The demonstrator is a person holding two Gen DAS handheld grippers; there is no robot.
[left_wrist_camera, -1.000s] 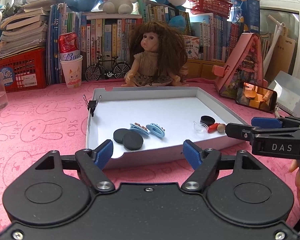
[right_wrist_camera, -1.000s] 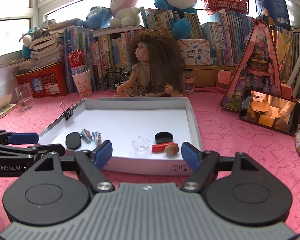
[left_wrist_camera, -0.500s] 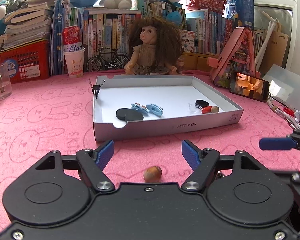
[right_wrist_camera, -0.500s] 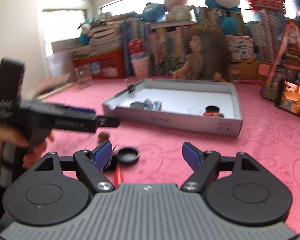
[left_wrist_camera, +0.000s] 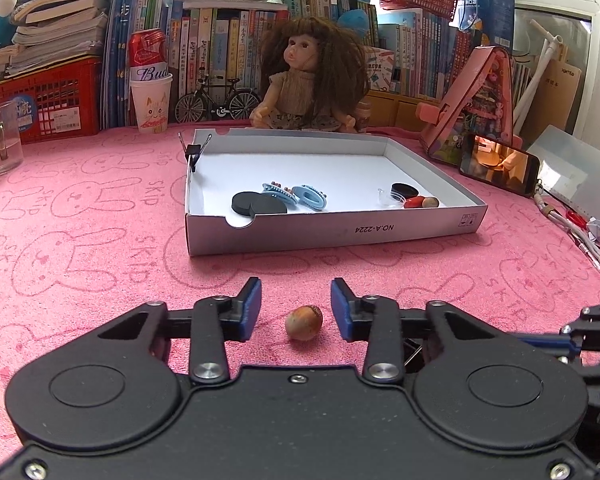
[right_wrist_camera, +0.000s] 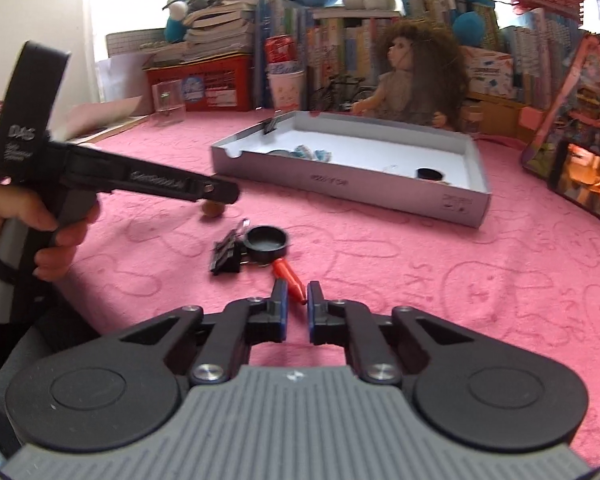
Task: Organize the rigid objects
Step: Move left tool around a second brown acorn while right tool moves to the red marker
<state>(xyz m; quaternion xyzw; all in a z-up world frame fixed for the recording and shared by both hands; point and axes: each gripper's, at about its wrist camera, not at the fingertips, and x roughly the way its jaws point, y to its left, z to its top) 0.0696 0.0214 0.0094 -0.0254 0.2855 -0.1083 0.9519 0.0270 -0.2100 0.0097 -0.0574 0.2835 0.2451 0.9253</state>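
A brown nut [left_wrist_camera: 304, 322] lies on the pink cloth between the fingers of my left gripper [left_wrist_camera: 296, 306], which is open around it without touching. My right gripper [right_wrist_camera: 297, 304] is nearly closed around the tip of a red piece [right_wrist_camera: 289, 277] on the cloth; the jaws stand slightly apart. A black cap [right_wrist_camera: 267, 240] and a black binder clip [right_wrist_camera: 226, 258] lie just beyond it. The white box [left_wrist_camera: 332, 236] holds black discs [left_wrist_camera: 258, 204], blue hair clips [left_wrist_camera: 294, 196], a black cap, a red piece and a nut.
A doll [left_wrist_camera: 312, 76], a paper cup with a can [left_wrist_camera: 150, 92], a red crate [left_wrist_camera: 40, 100], a glass [left_wrist_camera: 0, 140], books and a phone [left_wrist_camera: 498, 162] stand behind and beside the box. Cables lie at the right [left_wrist_camera: 568, 232].
Both grippers pulled back from the box and dropped low to the cloth. The left fingers narrowed around the nut. The right fingers closed almost fully at the red piece.
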